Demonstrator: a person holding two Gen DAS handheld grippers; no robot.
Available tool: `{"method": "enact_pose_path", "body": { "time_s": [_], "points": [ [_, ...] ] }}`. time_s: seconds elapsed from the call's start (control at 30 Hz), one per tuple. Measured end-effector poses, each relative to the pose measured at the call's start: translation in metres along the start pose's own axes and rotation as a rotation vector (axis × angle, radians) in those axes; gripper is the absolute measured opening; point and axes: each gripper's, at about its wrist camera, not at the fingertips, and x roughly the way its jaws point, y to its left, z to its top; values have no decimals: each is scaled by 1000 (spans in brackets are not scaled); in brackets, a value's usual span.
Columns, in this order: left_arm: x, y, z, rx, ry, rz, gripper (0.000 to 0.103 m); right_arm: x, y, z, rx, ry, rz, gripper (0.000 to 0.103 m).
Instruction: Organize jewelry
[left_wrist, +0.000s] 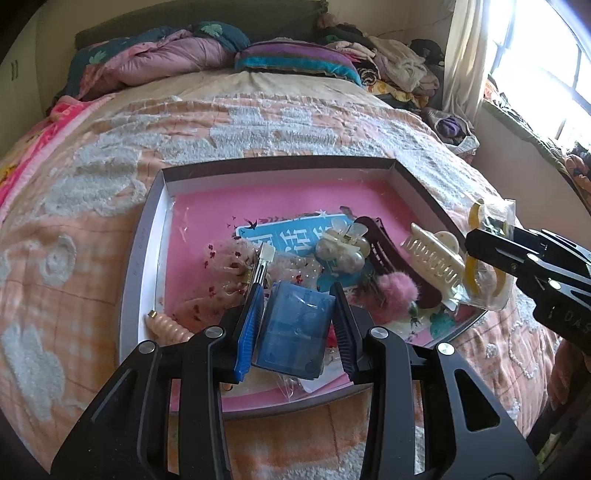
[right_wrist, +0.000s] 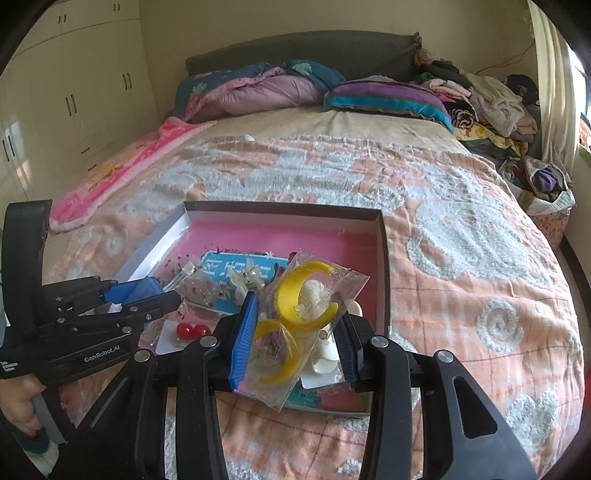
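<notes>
- Left wrist view: my left gripper (left_wrist: 297, 295) is clamped on a small translucent blue box (left_wrist: 293, 328), held over the near part of the shallow pink-lined tray (left_wrist: 147, 236) on the bed's orange-and-white quilt (left_wrist: 92, 166).
- Just beyond my fingertips lie a pearl-and-flower hair clip (left_wrist: 341, 247), a cream claw clip (left_wrist: 436, 254), a dark brown claw clip (left_wrist: 384, 247) and a pink pom-pom (left_wrist: 397, 290); a spiral pink hair tie (left_wrist: 166, 326) sits to the left of my gripper, against the tray wall.
- To my right, my right gripper (left_wrist: 487, 247) holds a clear packet (left_wrist: 487, 273) over the tray's right edge.
- Right wrist view: my right gripper (right_wrist: 295, 314) is closed narrow on that clear packet (right_wrist: 314, 317), with yellow crescent hair clips (right_wrist: 299, 295) inside, above the tray's (right_wrist: 382, 266) near right corner.
- To my left, my left gripper (right_wrist: 162, 291) hangs over the tray, the blue box (right_wrist: 147, 286) between its fingers; two red beads (right_wrist: 192, 330) lie below it.
- A hand (right_wrist: 18, 402) grips the left tool's handle.
</notes>
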Motion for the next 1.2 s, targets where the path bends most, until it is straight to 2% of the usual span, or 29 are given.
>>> {"method": "enact_pose_path", "body": {
  "time_s": [0.2, 0.27, 0.33, 0.5, 0.53, 0.57, 0.63, 0.73, 0.83, 0.87, 0.97, 1.03, 1.2],
  "points": [
    [2, 2, -1, -7, 5, 2, 29, 12, 4, -1, -9, 28, 2, 41],
    [1, 2, -2, -1, 8, 10, 29, 7, 6, -2, -5, 10, 9, 47],
    [-1, 1, -2, 2, 6, 13, 29, 2, 6, -2, 7, -1, 14, 58],
    [-12, 0, 0, -5, -9, 17, 29, -27, 7, -7, 18, -36, 13, 67],
    [-15, 0, 0, -7, -10, 19, 32, -33, 7, -9, 23, -43, 10, 71],
    [-17, -1, 0, -8, -12, 19, 40, -38, 6, -10, 28, -49, 8, 74],
    [-28, -4, 1, -9, -24, 22, 49, -55, 4, -15, 50, -72, 14, 83],
    [-45, -7, 3, -17, -43, 19, 60, -76, 3, -21, 74, -94, 17, 92],
    [-63, -12, 4, -13, -67, 30, 65, -97, 6, -26, 76, -115, 16, 94],
    [-70, -14, 4, -10, -78, 33, 75, -107, 7, -29, 72, -129, 14, 94],
    [-95, -19, 2, -7, -119, 52, 91, -127, 10, -36, 69, -161, 6, 98],
    [-112, -24, -2, 0, -138, 56, 93, -144, 13, -42, 64, -187, 1, 98],
    [-142, -29, -24, 5, -148, 66, 94, -183, 18, -60, 51, -231, -12, 99]
  ]
}}
